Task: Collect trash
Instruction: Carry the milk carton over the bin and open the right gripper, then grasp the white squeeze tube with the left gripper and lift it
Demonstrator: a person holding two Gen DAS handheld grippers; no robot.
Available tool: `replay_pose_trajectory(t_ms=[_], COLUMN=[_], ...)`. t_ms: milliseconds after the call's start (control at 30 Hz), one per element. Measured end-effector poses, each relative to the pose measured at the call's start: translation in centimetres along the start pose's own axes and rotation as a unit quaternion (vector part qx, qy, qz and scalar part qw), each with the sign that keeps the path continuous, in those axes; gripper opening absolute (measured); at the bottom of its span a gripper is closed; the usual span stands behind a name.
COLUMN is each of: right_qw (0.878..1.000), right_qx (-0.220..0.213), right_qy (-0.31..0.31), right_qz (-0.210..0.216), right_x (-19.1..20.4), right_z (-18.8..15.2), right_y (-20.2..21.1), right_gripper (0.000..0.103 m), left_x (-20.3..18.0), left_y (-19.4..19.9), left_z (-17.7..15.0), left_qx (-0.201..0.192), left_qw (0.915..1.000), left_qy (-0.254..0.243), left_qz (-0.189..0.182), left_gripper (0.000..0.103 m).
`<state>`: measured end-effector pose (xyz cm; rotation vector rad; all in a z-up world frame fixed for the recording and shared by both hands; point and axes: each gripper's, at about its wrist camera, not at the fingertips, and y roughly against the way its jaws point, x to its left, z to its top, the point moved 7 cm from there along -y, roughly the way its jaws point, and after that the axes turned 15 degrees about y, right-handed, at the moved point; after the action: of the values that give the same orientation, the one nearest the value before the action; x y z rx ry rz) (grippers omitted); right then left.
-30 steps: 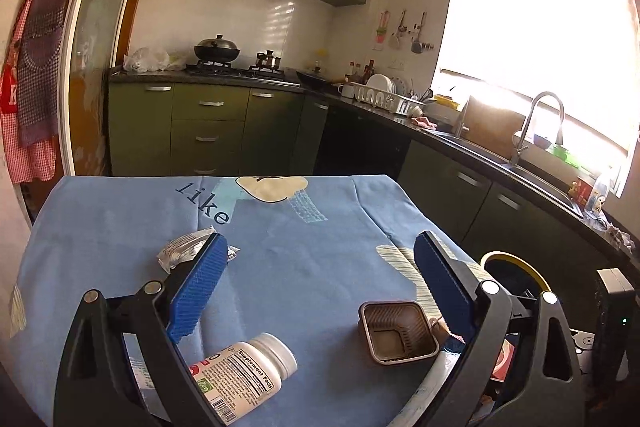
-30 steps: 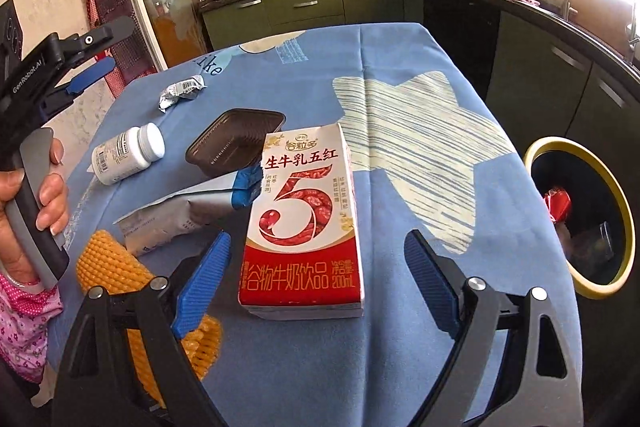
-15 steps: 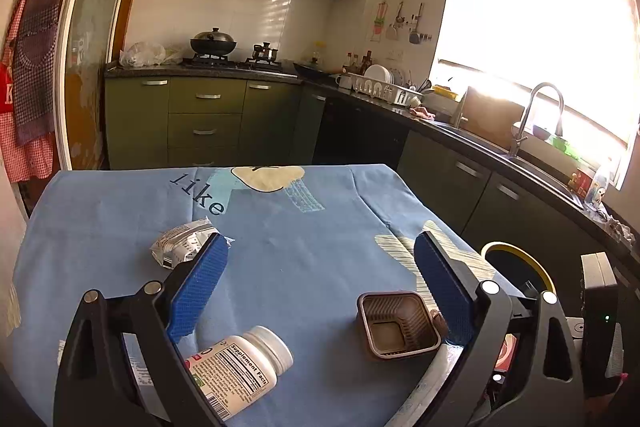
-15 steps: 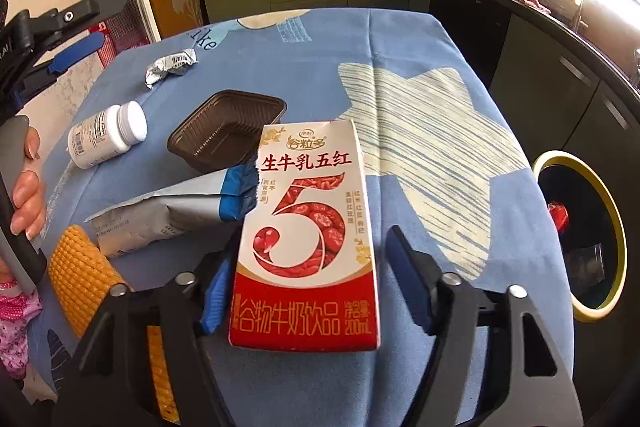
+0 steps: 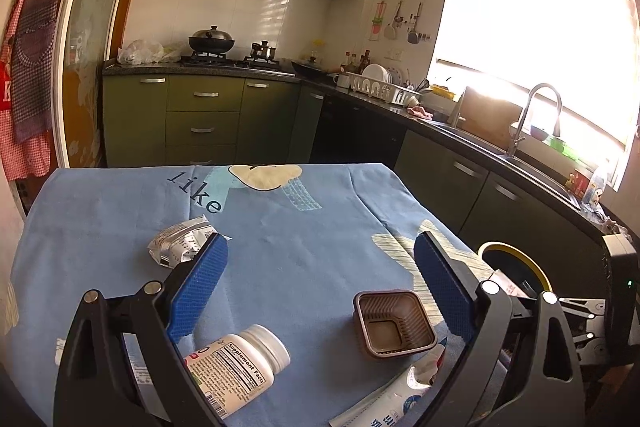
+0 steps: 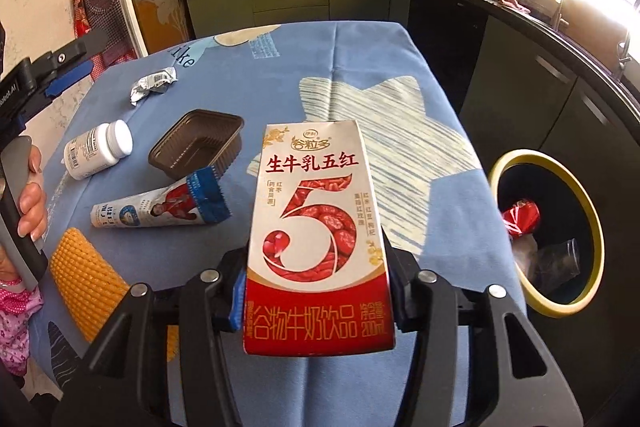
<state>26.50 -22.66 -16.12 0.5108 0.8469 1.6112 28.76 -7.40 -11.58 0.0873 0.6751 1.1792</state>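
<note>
Right gripper [image 6: 318, 307] is clamped on the near end of the red-and-white cardboard milk-drink carton [image 6: 318, 227]; the carton's far end projects forward over the blue printed tablecloth [image 6: 400, 75]. Left gripper [image 5: 316, 287] hangs spread wide above the table, holding nothing.

Risks, as judged:
- Grip sits at one end only; the carton may pivot or slip out on the swing.
- The yellow-rimmed round black bin [image 6: 596, 247] stands beyond the table's right edge; a short release drops the carton on the floor.

Count on the cloth:
- 1 white supplement bottle [image 6: 98, 155]
- 1 brown plastic tray [image 6: 196, 151]
- 1 crumpled silver wrapper [image 6: 154, 85]
- 1 flattened blue-ended pouch [image 6: 160, 211]
- 1 orange ribbed object [image 6: 86, 275]
</note>
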Motion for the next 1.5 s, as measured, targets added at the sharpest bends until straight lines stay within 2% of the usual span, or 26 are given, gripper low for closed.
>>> replay_pose_trajectory(t_ms=[133, 333, 533, 633, 733, 867, 1000, 1067, 1233, 1300, 1400, 1500], right_qw=[0.998, 0.982, 0.969, 0.957, 0.954, 0.956, 0.96, 0.962, 0.967, 0.969, 0.97, 0.971], right_qx=[-0.012, -0.015, 0.001, 0.005, -0.009, -0.008, -0.01, -0.01, -0.015, -0.022, -0.032, -0.038], right_qy=[-0.04, -0.119, -0.162, -0.19, -0.209, -0.201, -0.199, -0.198, -0.187, -0.185, -0.183, -0.183], right_qz=[-0.04, -0.143, -0.189, -0.219, -0.215, -0.212, -0.198, -0.189, -0.171, -0.164, -0.156, -0.151], right_x=[-4.5, -14.4, -21.2, -23.7, -24.0, -22.6, -21.1, -20.4, -18.8, -18.4, -17.9, -17.6], right_z=[-0.6, -2.8, -4.4, -5.3, -6.0, -6.4, -6.7, -6.7, -6.3, -6.1, -5.8, -5.8], right_y=[1.7, 4.1, 2.2, 0.9, 1.3, 1.7, 2.2, 2.4, 2.7, 3.0, 3.4, 3.7], right_gripper=[0.049, 0.05, 0.051, 0.065, 0.065, 0.068, 0.068, 0.069, 0.072, 0.072, 0.072, 0.073], left_x=[-0.1, -0.1, -0.3, -0.3, -0.2, -0.4, -1.5, -2.5, -5.6, -6.9, -8.4, -8.7], left_y=[0.0, 0.0, -0.4, -0.5, -0.6, -0.8, -0.7, -0.7, 0.0, 0.4, 0.8, 0.8], left_z=[-0.1, -0.2, -0.5, -0.6, -0.6, -0.8, -1.1, -1.6, -3.2, -4.2, -6.4, -8.6], left_qx=[-0.001, 0.001, 0.008, 0.01, 0.012, 0.022, 0.039, 0.059, 0.085, 0.104, 0.146, 0.19], left_qw=[1.0, 1.0, 0.9999, 0.9999, 0.9999, 0.9997, 0.9984, 0.9958, 0.988, 0.9809, 0.9645, 0.9481], left_qy=[-0.002, -0.001, -0.006, -0.008, -0.009, -0.005, -0.017, -0.028, -0.101, -0.14, -0.2, -0.24], left_qz=[-0.001, 0.0, 0.001, 0.0, -0.001, -0.01, -0.037, -0.064, -0.079, -0.087, -0.092, -0.087], left_gripper=[0.093, 0.093, 0.093, 0.093, 0.093, 0.093, 0.093, 0.093, 0.093, 0.093, 0.093, 0.093])
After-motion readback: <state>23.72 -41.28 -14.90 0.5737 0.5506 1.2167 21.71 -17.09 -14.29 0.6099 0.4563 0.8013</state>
